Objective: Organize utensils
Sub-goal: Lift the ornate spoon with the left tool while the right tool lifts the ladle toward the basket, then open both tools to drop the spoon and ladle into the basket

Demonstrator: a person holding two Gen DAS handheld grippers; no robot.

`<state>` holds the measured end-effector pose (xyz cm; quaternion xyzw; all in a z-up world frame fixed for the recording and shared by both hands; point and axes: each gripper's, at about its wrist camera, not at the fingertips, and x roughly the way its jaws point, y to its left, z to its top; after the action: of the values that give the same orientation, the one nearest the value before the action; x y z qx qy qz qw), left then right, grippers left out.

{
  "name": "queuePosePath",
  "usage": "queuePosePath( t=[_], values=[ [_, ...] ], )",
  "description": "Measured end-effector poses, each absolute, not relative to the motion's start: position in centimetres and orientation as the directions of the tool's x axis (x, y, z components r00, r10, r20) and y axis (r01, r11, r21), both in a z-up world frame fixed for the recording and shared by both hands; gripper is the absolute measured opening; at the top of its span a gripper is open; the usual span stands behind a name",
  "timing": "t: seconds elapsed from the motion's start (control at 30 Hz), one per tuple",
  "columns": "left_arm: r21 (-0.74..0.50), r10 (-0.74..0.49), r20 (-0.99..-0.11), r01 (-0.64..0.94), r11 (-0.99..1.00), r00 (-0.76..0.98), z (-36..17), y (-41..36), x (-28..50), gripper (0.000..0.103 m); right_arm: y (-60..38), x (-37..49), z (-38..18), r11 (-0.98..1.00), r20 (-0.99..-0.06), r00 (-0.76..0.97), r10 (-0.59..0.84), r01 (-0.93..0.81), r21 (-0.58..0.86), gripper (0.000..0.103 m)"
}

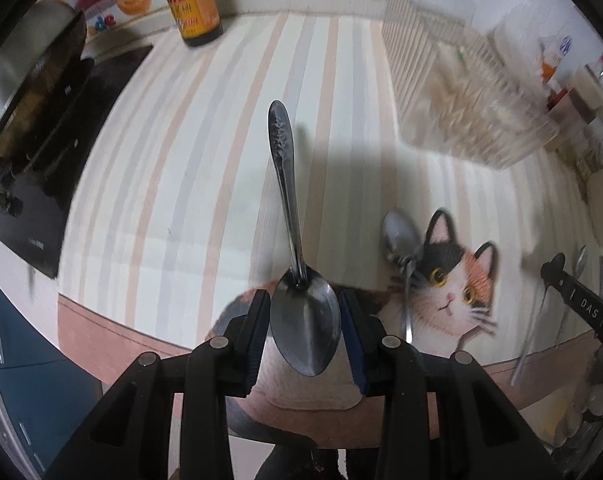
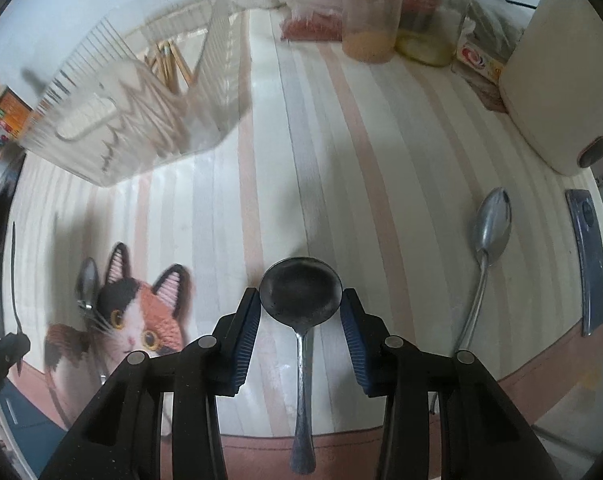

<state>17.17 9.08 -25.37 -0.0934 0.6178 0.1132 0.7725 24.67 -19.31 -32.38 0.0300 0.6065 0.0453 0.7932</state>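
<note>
My left gripper [image 1: 304, 312] is shut on the bowl of a steel spoon [image 1: 297, 280], held above the striped mat with its handle pointing away. My right gripper [image 2: 300, 304] has its jaws on both sides of the bowl of a round steel ladle-spoon [image 2: 299, 300], whose handle runs back toward the table edge; the pads look to touch it. A clear ribbed organizer bin [image 1: 461, 92] stands at the back; it also shows in the right wrist view [image 2: 141, 92], with chopsticks inside. Another spoon [image 1: 401, 248] lies on the cat picture; one more spoon [image 2: 487, 248] lies at the right.
A striped mat with a cat picture [image 1: 457, 284] covers the table. A black cooktop [image 1: 53, 152] with a steel pot sits left, a sauce bottle [image 1: 191, 0] behind. Jars [image 2: 371, 12] and a white appliance [image 2: 561, 80] stand at the back right. A dark flat tool [image 2: 589, 260] lies right.
</note>
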Motion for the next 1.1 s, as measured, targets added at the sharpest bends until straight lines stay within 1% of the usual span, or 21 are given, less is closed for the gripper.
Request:
queuePosePath(
  t=[0.3, 0.5, 0.63, 0.77, 0.87, 1.0, 1.1],
  values=[
    [-0.036, 0.060, -0.926, -0.246, 0.969, 0.372, -19.2, 8.0, 19.1, 0.032, -19.0, 26.0, -25.6, 0.981, -0.912, 0.361, 0.193, -0.040, 0.191, 0.043],
    [-0.077, 0.017, -0.880, -0.179, 0.981, 0.474, -14.4, 6.8, 22.7, 0.032, -18.1, 30.4, -21.0, 0.960, -0.873, 0.405, 0.272, -0.057, 0.272, 0.043],
    [-0.128, -0.044, -0.867, -0.138, 0.982, 0.496, -12.8, 6.0, 26.2, 0.032, -17.4, 34.5, -17.9, 0.948, -0.845, 0.437, 0.309, -0.074, 0.309, 0.043],
    [-0.194, -0.118, -0.872, -0.115, 0.974, 0.474, -12.9, 5.7, 30.2, 0.032, -16.2, 38.9, -16.1, 0.942, -0.827, 0.458, 0.325, -0.082, 0.325, 0.043],
    [-0.226, -0.152, -0.883, -0.119, 0.967, 0.443, -14.1, 5.5, 33.0, 0.032, -15.2, 42.4, -16.3, 0.938, -0.828, 0.450, 0.334, -0.075, 0.337, 0.043],
    [-0.240, -0.171, -0.903, -0.135, 0.961, 0.394, -16.1, 5.4, 36.1, 0.032, -13.8, 46.1, -18.0, 0.945, -0.862, 0.393, 0.321, -0.068, 0.321, 0.043],
    [-0.243, -0.175, -0.913, -0.149, 0.958, 0.369, -17.2, 5.6, 37.4, 0.033, -12.8, 48.0, -19.6, 0.937, -0.876, 0.336, 0.347, -0.078, 0.341, 0.044]
  ],
)
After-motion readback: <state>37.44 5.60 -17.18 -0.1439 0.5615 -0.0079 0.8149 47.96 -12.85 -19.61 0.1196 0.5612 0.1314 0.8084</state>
